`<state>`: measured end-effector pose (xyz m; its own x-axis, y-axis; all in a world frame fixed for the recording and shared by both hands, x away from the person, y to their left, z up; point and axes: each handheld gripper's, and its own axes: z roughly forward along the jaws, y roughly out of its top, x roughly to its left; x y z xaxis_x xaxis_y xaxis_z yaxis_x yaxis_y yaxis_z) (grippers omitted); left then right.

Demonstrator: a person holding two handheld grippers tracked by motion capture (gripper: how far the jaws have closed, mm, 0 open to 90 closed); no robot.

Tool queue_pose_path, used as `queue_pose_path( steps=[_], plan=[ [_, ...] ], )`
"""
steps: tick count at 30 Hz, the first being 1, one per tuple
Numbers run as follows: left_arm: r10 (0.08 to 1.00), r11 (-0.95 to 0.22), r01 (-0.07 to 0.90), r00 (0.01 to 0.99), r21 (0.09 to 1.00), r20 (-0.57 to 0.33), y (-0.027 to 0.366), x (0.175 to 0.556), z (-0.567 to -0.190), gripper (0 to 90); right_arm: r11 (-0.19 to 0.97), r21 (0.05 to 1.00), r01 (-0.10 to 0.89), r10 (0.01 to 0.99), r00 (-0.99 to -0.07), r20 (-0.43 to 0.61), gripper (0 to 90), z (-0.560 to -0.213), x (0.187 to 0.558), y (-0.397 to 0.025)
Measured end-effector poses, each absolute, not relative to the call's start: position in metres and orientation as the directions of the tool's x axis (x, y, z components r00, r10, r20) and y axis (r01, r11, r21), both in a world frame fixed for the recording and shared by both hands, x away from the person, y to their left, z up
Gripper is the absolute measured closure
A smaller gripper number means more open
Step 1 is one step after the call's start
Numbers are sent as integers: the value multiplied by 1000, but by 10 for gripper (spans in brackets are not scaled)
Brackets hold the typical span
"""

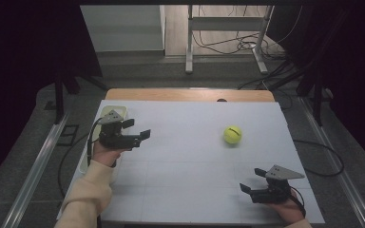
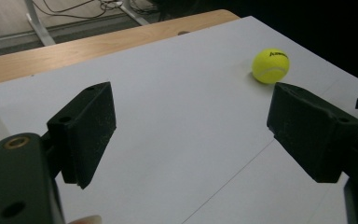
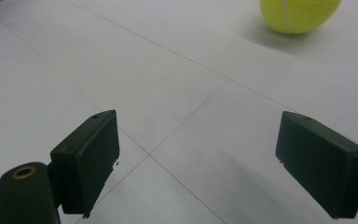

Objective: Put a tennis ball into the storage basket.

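- Right gripper, lower right of the high view: black jaws spread wide, nothing between them.
- Left gripper, left of centre: jaws likewise spread and empty, beside a pale shallow plastic tray at the table's left edge.
- Yellow felt tennis ball, right of centre on the white tabletop, well apart from both grippers.
- Step, as judged: approach, before any grasp. Next move calls for carrying one open gripper to the ball, jaws straddling it.

Beyond the black jaws, a round yellow-green felt tennis ball with white seam and dark lettering sits on the white, faintly grid-lined tabletop.
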<state>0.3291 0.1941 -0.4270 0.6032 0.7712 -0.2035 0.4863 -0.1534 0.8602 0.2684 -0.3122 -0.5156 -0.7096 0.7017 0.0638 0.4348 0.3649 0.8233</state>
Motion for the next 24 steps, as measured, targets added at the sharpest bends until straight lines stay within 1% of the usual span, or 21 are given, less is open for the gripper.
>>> queue_pose_path(
  steps=[24],
  plan=[
    [711, -190, 479, 669, 857, -216, 155, 335, -435, 163, 368, 819, 439, 705, -706, 62, 140, -516, 268, -314]
  ],
)
